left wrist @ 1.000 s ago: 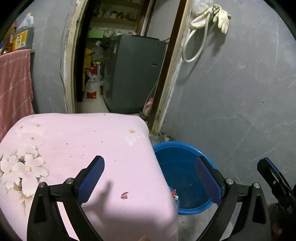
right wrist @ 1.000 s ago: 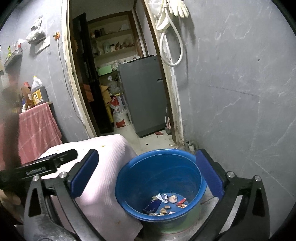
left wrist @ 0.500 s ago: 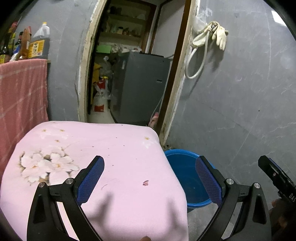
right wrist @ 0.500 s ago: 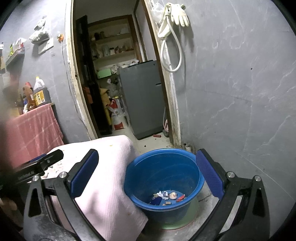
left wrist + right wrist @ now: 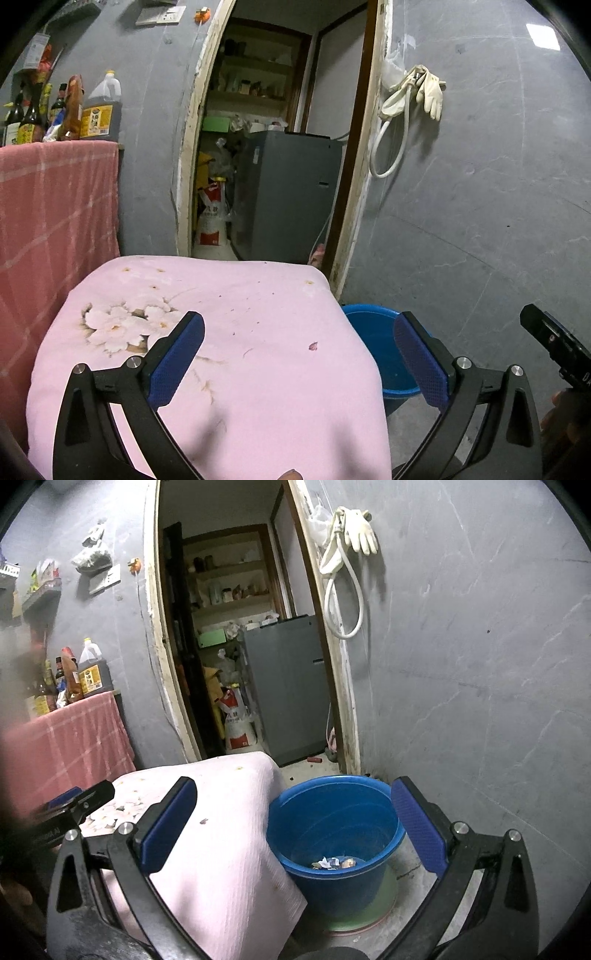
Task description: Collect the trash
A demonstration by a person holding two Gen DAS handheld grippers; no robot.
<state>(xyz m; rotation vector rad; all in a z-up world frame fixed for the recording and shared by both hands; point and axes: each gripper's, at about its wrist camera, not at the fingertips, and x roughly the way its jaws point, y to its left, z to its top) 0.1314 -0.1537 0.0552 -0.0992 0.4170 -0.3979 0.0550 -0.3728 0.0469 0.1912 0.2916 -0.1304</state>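
A: Tongs status, quick?

B: Left gripper (image 5: 299, 354) has its jaws spread wide, nothing between the blue pads. Right gripper (image 5: 293, 825) same, wide apart and empty.

A: Where's the trash?

B: Most of it sits in the bottom of the blue bucket (image 5: 334, 805), a little heap of paper scraps (image 5: 332, 863). One small pinkish scrap (image 5: 313, 346) lies on the pink floral cloth (image 5: 236, 406), toward the right side, near the edge by the bucket.

A: Why's the bucket there?

B: My guess: it's parked on the floor just right of the cloth-covered table, touching or nearly touching the hanging cloth, so bits go straight from the tabletop into it. It stands on a green mat (image 5: 369, 912) against the grey wall (image 5: 480, 701).

A: And the grippers' poses?

B: Left one hovers above the cloth, looking down at the surface, the scrap roughly between its fingers but farther out. Reads as lined up for the last pick. Right one hangs over the bucket's mouth, open, which fits a drop-off spot.

A: How far along?

B: Nearly done, I'd say. Only that one scrap shows on the cloth, plus tiny specks too small to call.
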